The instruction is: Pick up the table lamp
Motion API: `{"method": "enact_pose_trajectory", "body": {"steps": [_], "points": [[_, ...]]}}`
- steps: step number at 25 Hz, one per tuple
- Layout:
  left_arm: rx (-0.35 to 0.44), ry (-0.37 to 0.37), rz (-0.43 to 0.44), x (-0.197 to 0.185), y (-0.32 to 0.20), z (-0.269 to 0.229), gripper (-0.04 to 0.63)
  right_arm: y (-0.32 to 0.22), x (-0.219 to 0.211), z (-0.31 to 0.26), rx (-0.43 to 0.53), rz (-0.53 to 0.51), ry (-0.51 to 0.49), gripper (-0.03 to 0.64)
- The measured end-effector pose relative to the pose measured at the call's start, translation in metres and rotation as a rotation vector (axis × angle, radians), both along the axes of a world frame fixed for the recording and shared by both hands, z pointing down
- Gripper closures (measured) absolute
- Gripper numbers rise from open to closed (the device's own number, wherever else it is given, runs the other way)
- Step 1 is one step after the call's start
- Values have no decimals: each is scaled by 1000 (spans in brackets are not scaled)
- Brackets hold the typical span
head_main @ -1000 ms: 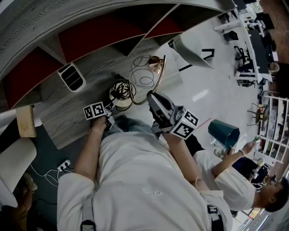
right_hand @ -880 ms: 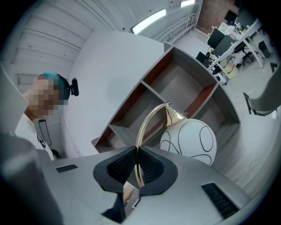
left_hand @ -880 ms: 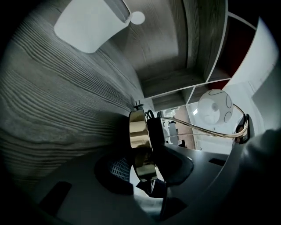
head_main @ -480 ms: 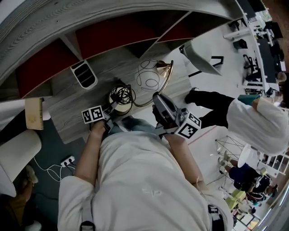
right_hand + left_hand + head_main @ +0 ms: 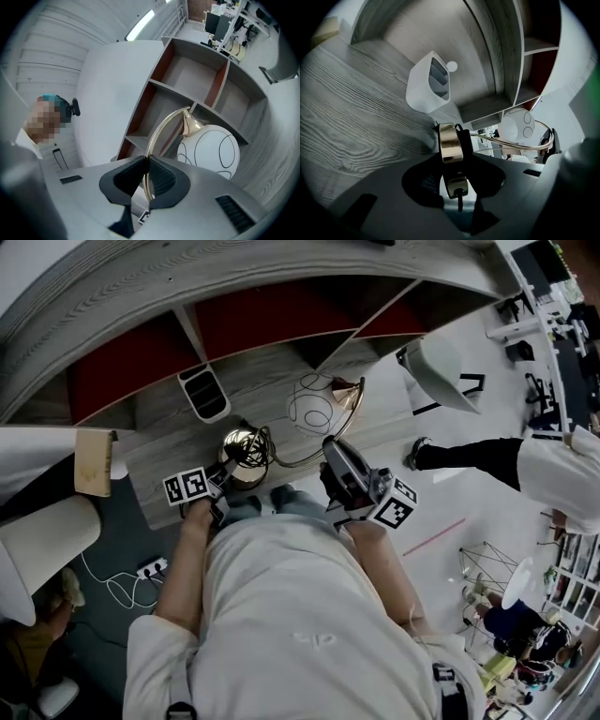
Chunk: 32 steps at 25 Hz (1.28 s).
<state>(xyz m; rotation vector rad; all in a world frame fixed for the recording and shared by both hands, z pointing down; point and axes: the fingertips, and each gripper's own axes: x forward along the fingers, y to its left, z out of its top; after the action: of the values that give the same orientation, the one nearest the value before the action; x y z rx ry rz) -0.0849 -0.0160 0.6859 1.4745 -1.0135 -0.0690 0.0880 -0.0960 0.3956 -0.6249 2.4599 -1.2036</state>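
While the brass table lamp [image 5: 239,444], with its white globe shade [image 5: 314,404], is spanning both claws, lifting both ends evenly is mattering most. The left claw [image 5: 451,151] is clamping the round brass base [image 5: 449,138] edge-on, angling down toward the grey wood-grain worktop [image 5: 347,117] ahead. The right claw [image 5: 146,164], pointing roughly level, is opening on the thin arched stem [image 5: 151,140] between its pads, so firming that pinch seems wise.

Legible text: none. No label, brand, number or sign can be read in any view.
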Motion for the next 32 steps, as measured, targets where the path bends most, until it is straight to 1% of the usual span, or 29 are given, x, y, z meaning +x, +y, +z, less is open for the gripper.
{"method": "enact_pose_trajectory", "body": {"steps": [4,11,15,20,26,32], "points": [[-9,-25,-48,-34,18,3,451,9,-26,9,-17,-33,-13,554],[-21,-56,-114,-71,38,-9,453,14,-52,9,-31,-91,-59,552],[-65,-74,-109,-89,47,-10,454,14,-69,13,-43,-113,-88,552],[-83,-105,-120,-115,55,-13,453,10,-87,21,-63,-130,-121,552],[-78,-136,-146,-127,60,-28,453,12,-92,13,-64,-167,-144,551],[-74,-141,-167,-134,64,-35,453,12,-100,7,-59,-193,-153,551]]}}
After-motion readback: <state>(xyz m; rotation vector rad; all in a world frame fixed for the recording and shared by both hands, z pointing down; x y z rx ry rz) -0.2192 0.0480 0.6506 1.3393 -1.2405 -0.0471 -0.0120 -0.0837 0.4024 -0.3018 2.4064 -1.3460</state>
